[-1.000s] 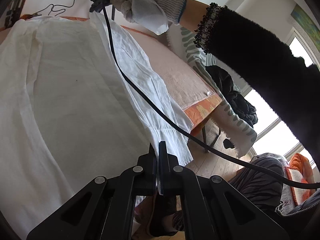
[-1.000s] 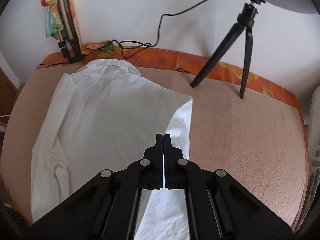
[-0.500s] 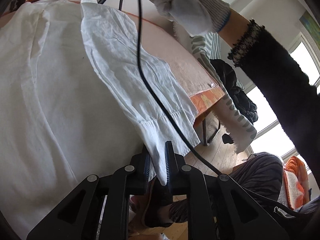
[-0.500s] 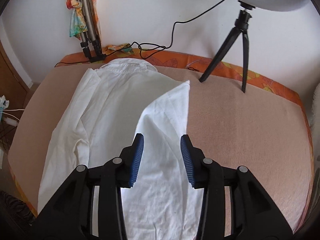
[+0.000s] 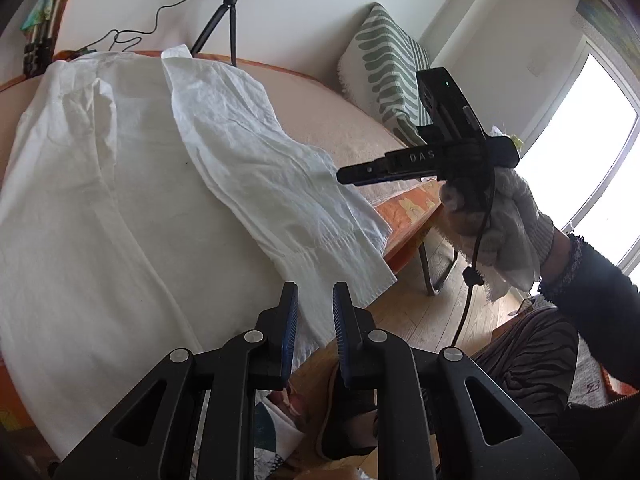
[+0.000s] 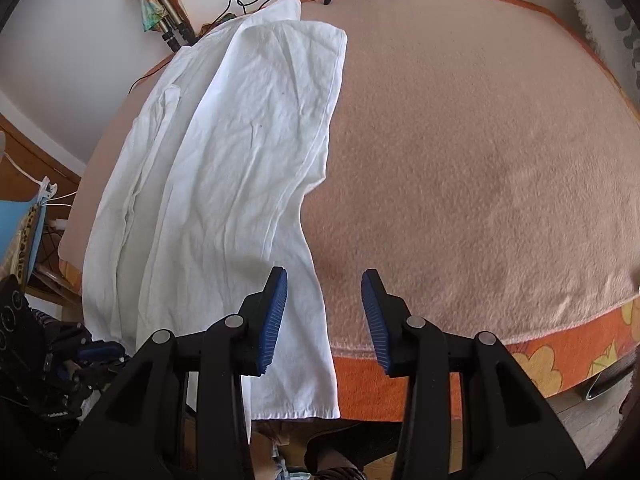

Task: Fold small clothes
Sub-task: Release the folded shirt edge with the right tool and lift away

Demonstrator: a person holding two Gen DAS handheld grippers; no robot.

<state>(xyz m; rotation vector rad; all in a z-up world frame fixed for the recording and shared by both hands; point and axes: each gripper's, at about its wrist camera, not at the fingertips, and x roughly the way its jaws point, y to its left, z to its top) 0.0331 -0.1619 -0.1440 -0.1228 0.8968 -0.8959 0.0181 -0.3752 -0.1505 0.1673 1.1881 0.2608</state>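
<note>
A white shirt [image 5: 120,184] lies flat on the pink blanket, collar at the far end. Its right side with the sleeve [image 5: 280,184] is folded over the body, and the cuff hangs past the near edge. The shirt also shows in the right wrist view [image 6: 224,168]. My left gripper [image 5: 314,304] is open and empty just above the near hem by the cuff. My right gripper [image 6: 324,308] is open and empty over the blanket's near edge, right of the shirt. The right tool also shows in a gloved hand in the left wrist view [image 5: 440,152].
The pink blanket [image 6: 460,140] covers a table with an orange flowered edge [image 6: 540,360]. A ring-light tripod [image 5: 224,16] and cables stand at the far end. A green-patterned cushion [image 5: 384,72] leans at the right. Wooden floor lies beyond the near edge.
Both grippers have let go of the folded sleeve side and opened. The right gripper has pulled back toward the near right edge. The sleeve now lies on the shirt body.
</note>
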